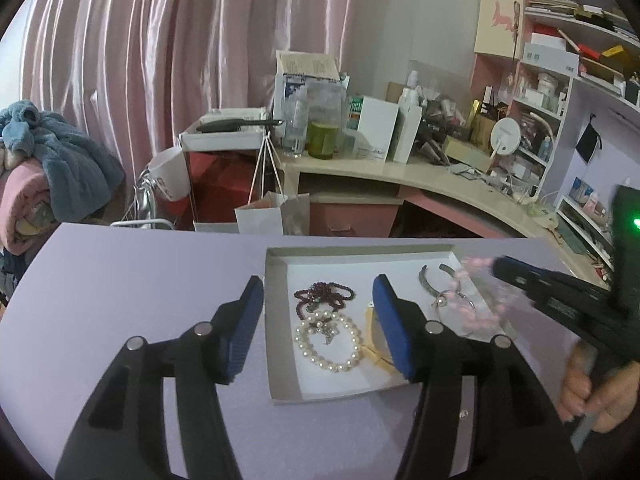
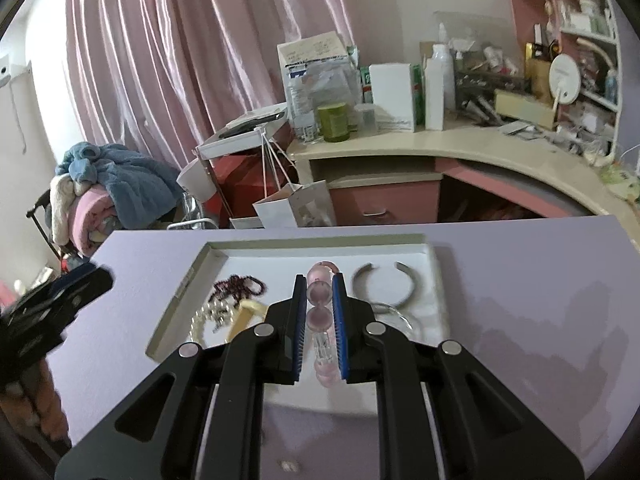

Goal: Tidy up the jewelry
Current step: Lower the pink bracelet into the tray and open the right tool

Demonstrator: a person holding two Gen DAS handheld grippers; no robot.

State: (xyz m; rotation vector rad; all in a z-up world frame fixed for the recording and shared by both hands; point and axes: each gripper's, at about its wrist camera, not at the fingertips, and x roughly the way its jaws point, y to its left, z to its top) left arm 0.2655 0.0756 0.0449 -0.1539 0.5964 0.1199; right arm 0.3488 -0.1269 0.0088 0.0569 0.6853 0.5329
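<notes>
Looks well along, judging from how much already lies in the white tray [image 2: 434,264] on the lilac surface [image 2: 520,300]. Inside the tray: dark red bead string [image 1: 324,294] toward the far left corner, pearl bracelet [image 1: 327,340] just nearer than that, a yellowish bangle [image 1: 370,344] beside the pearls and partly hidden, an open grey cuff [image 2: 382,284] toward the far right, and a thin silver ring-shaped piece [image 1: 454,306] just nearer than the cuff.

Still in hand: pink bead bracelet [image 2: 320,292], pinched between the pressed-together fingers of the right gripper [image 2: 318,320], hanging over the middle of the tray between the red beads and the cuff. Blurred in the left wrist view, so probably in motion; cannot tell whether touching the tray floor.

Left gripper [image 1: 320,328] spread wide and carrying nothing, held above the tray's left half with the pearls showing between its fingers.

Left to do, as a guess: set the pink bracelet down in the bare patch at the tray's centre and let go. No other loose jewelry visible on the surface outside the tray, so probably the last or nearly last piece. Pieces lie close together, some touching, so some tidying apart may remain.
</notes>
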